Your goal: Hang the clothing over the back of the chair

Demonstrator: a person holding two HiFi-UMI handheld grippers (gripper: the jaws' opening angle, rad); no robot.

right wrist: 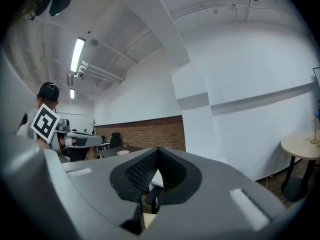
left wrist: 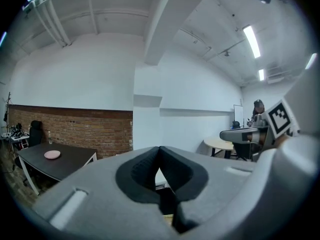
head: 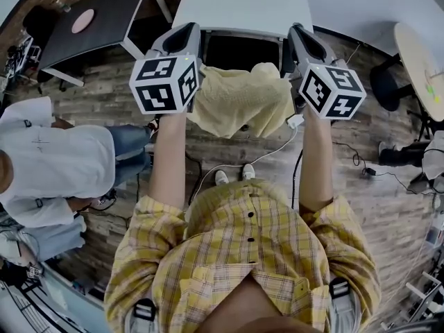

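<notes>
A yellow garment (head: pixel 243 99) hangs draped over the back of a chair, whose dark seat (head: pixel 239 50) shows beyond it in the head view. My left gripper (head: pixel 182 37) is at the garment's upper left corner and my right gripper (head: pixel 304 41) at its upper right, both level and pointing away from me. Their jaws are shut tip to tip with nothing between them. In the left gripper view the left gripper (left wrist: pixel 160 149) shows a sliver of the yellow cloth (left wrist: pixel 167 218) below its jaws. The right gripper (right wrist: pixel 159 149) shows the same cloth (right wrist: pixel 148 219).
A white table (head: pixel 243 5) stands just beyond the chair. A dark table (head: pixel 104 19) with a pink plate (head: pixel 82 21) is at the far left, a round table (head: pixel 420 54) at the right. A person in a white shirt (head: pixel 48 161) sits to my left. A white cable (head: pixel 267 152) lies on the floor.
</notes>
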